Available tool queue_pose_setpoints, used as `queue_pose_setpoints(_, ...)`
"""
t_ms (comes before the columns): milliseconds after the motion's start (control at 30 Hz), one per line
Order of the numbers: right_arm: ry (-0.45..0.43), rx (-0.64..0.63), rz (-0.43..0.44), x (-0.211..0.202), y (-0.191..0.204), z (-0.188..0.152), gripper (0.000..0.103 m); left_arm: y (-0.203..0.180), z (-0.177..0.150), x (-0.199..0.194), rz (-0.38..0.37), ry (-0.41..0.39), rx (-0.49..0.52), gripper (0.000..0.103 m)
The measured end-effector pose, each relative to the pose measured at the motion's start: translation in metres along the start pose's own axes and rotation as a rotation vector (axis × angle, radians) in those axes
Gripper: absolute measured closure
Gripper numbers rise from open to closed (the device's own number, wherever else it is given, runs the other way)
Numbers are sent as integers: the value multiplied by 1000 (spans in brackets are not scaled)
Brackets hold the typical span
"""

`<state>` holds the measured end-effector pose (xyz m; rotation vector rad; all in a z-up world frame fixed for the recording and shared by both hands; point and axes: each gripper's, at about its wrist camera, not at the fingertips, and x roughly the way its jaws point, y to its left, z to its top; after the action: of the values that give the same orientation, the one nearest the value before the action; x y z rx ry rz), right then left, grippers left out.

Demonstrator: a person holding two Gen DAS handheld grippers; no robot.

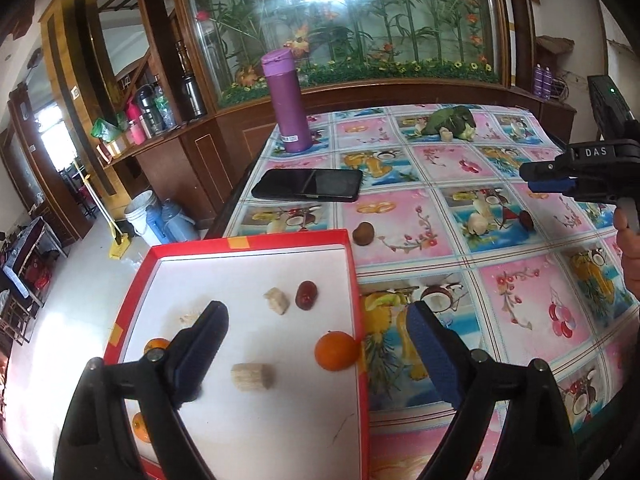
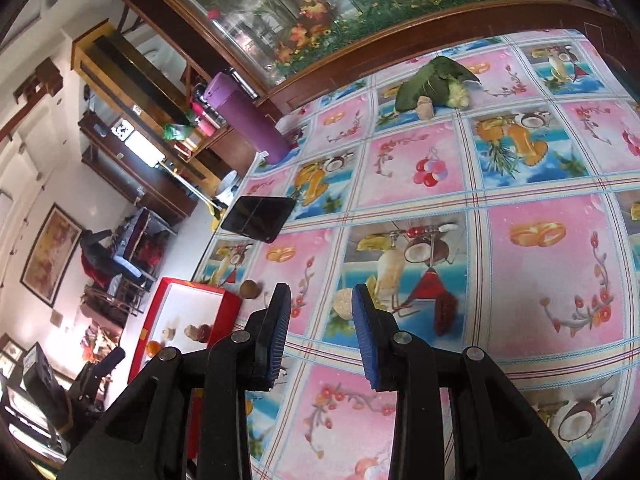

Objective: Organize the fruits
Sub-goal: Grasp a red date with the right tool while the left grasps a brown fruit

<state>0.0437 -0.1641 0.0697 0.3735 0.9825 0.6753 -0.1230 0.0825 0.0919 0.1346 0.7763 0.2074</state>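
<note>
A red box with a white floor (image 1: 256,432) sits at the table's left edge; it also shows in the right wrist view (image 2: 188,304). It holds an orange (image 1: 336,351), a red date (image 1: 306,294), pale chunks (image 1: 253,376) and more oranges partly hidden behind my left finger. My left gripper (image 1: 316,334) is open and empty above the box. A brown round fruit (image 1: 363,233) lies just beyond the box. A pale garlic-like piece (image 2: 343,303) and a dark red date (image 2: 445,313) lie ahead of my right gripper (image 2: 322,330), which is open and empty above the cloth.
A black phone (image 1: 308,185) and a purple flask (image 1: 288,100) stand at the table's left. A leafy green vegetable (image 2: 434,84) with a pale chunk lies at the far side. A wooden cabinet with a glass floral panel (image 1: 340,20) is behind the table.
</note>
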Motion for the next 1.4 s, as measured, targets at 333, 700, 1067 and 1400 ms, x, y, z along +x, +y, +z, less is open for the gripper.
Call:
queue_pose_setpoints(333, 61, 12, -189, 6, -30, 1, 72, -13, 12, 3, -28, 0, 43, 11)
queue_pose_setpoints(700, 111, 10, -272, 14, -43, -1, 72, -65, 29, 32, -148, 33, 122, 11)
queue_pose_setpoints(1067, 150, 22, -296, 28, -47, -4, 72, -21, 68, 72, -98, 72, 203, 11)
queue_pose_setpoints(1400, 162, 3, -323, 34, -45, -5, 73, -35, 96, 155, -210, 299, 192, 33)
